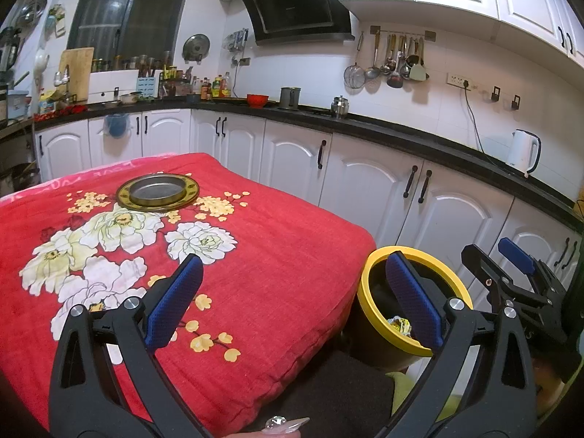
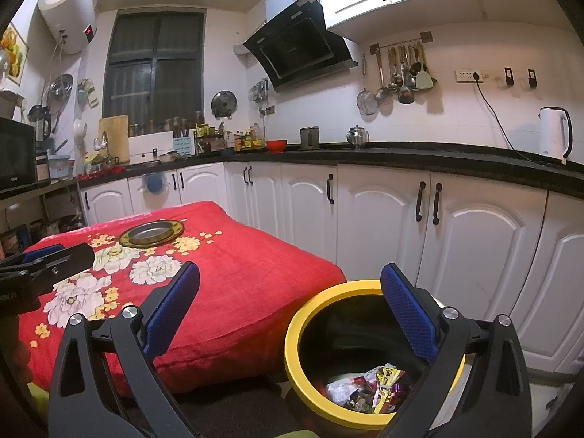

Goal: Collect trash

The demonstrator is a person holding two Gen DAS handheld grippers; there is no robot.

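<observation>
Right wrist view shows our right gripper (image 2: 288,306) spread wide with nothing between its blue pads, hanging above the near rim of the yellow bin (image 2: 292,350). Our left gripper (image 1: 292,292) is likewise released and empty, over the corner of the red floral cloth (image 1: 262,255).

The trash (image 2: 368,387) lies at the bottom of the bin: crumpled wrappers and a white wad. We judge it light, soft and crinkly, likely to slip or spring from a loose pinch, so any further piece is best taken across a bunched fold, not by a flat edge.

On the cloth we see only a metal dish (image 1: 157,191) near the far edge; no loose scraps show there.

Room is good above the table. The bin stands just beside the table's corner, with the white cabinets (image 2: 383,219) close behind, so moves toward it should come from above.
</observation>
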